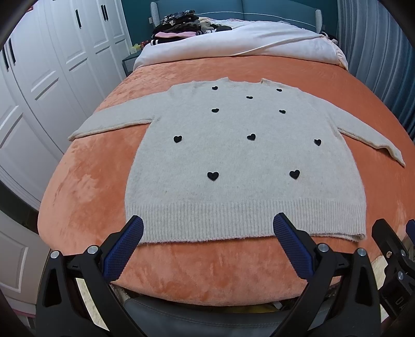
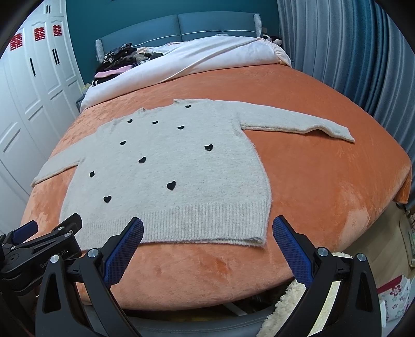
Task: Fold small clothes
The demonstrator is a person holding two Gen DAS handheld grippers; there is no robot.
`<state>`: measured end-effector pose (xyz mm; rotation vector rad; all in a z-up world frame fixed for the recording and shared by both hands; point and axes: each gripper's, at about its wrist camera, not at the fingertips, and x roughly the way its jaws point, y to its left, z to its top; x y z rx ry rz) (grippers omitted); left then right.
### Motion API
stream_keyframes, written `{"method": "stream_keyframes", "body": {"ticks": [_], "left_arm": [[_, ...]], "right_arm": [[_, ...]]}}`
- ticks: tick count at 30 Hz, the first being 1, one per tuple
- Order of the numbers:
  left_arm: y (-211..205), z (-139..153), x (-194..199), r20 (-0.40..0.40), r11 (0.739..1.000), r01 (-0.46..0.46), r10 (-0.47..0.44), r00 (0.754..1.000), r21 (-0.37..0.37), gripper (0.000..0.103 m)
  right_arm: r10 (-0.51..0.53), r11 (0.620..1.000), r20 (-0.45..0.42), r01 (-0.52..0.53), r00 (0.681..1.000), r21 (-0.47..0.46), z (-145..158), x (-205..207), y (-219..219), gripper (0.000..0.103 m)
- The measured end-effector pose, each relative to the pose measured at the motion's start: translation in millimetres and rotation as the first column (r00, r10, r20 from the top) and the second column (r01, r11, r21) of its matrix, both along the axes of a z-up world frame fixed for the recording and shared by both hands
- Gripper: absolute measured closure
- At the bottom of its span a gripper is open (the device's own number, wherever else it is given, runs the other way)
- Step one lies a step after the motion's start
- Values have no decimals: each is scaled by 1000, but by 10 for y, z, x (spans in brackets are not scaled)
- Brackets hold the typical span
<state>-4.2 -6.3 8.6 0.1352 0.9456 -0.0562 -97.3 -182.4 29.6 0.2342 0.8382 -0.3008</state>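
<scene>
While you hold both grippers at the foot of the bed, this is how things lie:

Sweater: a grey knit sweater (image 1: 233, 155) with small black hearts (image 1: 213, 175) lies flat and face up on the blanket, neckline away from you, ribbed hem (image 1: 246, 220) toward you.
Sleeves: both are spread out sideways; the left sleeve (image 1: 109, 124) and the right sleeve (image 2: 298, 124) rest on the blanket, not folded in.
Bed: an orange plush blanket (image 1: 83, 194) covers it; farther back lie a white duvet (image 1: 246, 39) and a heap of dark clothes (image 1: 181, 23) by the blue headboard.
Left gripper: your left gripper (image 1: 207, 225) is spread wide, grasping nothing; its blue pads (image 1: 124, 251) frame the left half of the hem. Whether the tips touch the knit or hover just above it, you cannot tell from this angle.
Right gripper: your right gripper (image 2: 207, 225) is likewise spread wide and empty; its left pad overlaps the hem in view, its right pad lies just beyond the sweater's right corner, over bare blanket.
Spacing: the two grippers sit side by side, near each other, each seen at the edge of the other's view.
Surroundings: white wardrobe (image 1: 52, 64) on the left, blue curtain (image 2: 350, 51) on the right.
</scene>
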Motion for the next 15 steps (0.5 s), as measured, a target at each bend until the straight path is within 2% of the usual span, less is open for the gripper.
{"method": "stream_keyframes", "body": {"ticks": [15], "left_arm": [[-27, -26, -42, 3, 1000, 18, -18, 1000, 7, 5]], "right_arm": [[10, 1000, 1, -10, 1000, -4, 26, 26, 57, 5]]}}
